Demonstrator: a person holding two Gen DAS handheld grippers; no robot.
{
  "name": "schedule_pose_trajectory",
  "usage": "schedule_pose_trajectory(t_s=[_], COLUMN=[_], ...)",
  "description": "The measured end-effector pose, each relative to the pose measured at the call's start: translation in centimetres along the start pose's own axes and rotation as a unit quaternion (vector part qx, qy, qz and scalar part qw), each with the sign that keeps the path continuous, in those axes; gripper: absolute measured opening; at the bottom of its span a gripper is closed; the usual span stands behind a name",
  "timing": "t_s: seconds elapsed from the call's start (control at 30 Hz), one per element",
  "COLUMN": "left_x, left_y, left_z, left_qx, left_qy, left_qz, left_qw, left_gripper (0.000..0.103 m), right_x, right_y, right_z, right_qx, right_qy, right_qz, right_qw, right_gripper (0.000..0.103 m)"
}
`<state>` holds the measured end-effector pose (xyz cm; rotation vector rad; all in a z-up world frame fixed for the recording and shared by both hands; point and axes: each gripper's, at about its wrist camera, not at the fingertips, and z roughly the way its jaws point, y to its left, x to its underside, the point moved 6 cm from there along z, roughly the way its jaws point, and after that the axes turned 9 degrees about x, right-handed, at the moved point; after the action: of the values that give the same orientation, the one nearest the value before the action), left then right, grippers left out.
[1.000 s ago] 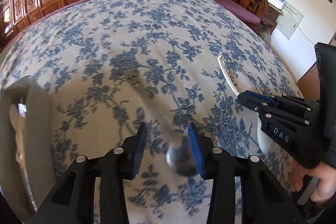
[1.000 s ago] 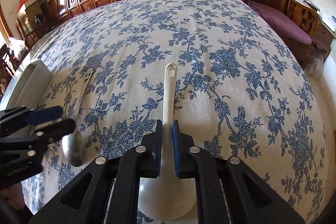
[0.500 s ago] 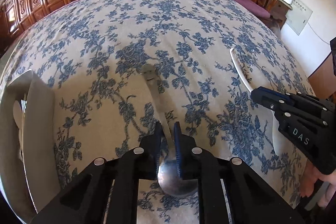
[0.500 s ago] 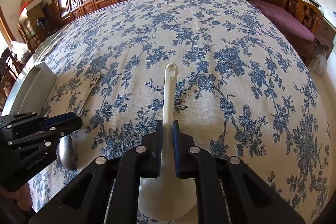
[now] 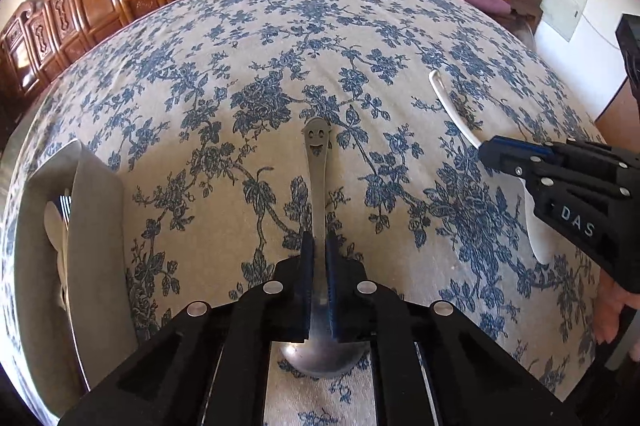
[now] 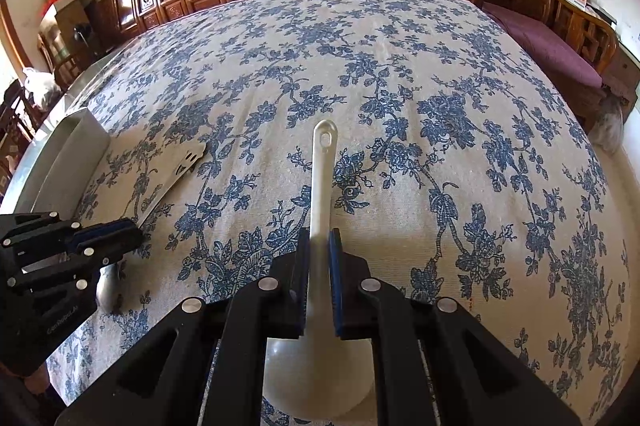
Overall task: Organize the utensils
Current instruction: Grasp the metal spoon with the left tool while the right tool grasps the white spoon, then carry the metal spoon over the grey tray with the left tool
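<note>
Where my left gripper (image 5: 319,258) looks down, it clamps the smiley-ended steel spoon (image 5: 317,178), grey rectangular utensil tray (image 5: 92,246) to its left. Right view: my right gripper (image 6: 319,246) clamps the white plastic ladle (image 6: 322,178), bowl beneath it.

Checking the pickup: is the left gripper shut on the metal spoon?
Shut on it: the left gripper's blue pads press both sides of the metal spoon's handle, just above its bowl.

Can't really make out what's in the grey tray (image 5: 96,226), just pale handles poking past its wall. The metal spoon (image 5: 316,186) bowl is half hidden under the black fingers, same with the white spoon (image 6: 320,186).
</note>
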<state>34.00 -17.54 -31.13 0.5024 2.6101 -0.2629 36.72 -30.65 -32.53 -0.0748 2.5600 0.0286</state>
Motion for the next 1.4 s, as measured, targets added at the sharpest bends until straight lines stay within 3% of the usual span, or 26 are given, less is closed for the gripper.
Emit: schedule_pose_trajectory(t_s=[0.3,0.8,0.97,1.07,1.17,1.27,1.4], left_x=[1.8,1.8,1.8,1.9,1.9,2.0,2.4], left_y=[-0.3,-0.4,0.2,0.8,1.4,2.1,3.3], left_z=[-2.8,-9.4,-11.8,-13.3,-14.6,-15.1,-15.7], left_qx=[0.017,0.03,0.032,0.032,0.031,0.028,0.033], left_qy=[-0.017,-0.069,-0.087,-0.098,-0.109,-0.111,-0.116], left_qz=[0.01,0.009,0.005,0.003,0.0,-0.003,-0.014], left_qw=[0.9997,0.9971,0.9957,0.9947,0.9936,0.9934,0.9926], left_gripper=[0.005,0.005,0.005,0.005,0.005,0.005,0.005], right_x=[0.0,0.6,0.4,0.1,-0.3,-0.2,0.1], right_y=[1.3,4.4,5.5,6.0,6.8,7.0,6.9], right_z=[-0.5,-2.6,-4.5,-6.0,-7.3,-5.6,-4.9], right_qx=[-0.02,-0.07,-0.063,-0.059,-0.045,-0.026,-0.046], right_qy=[-0.005,-0.021,-0.029,-0.036,-0.044,-0.018,-0.007], right_qz=[-0.014,-0.023,-0.037,-0.045,-0.06,-0.064,-0.041], right_qw=[1.0,0.997,0.997,0.997,0.996,0.997,0.998], right_gripper=[0.011,0.01,0.01,0.0,0.0,0.0,0.001])
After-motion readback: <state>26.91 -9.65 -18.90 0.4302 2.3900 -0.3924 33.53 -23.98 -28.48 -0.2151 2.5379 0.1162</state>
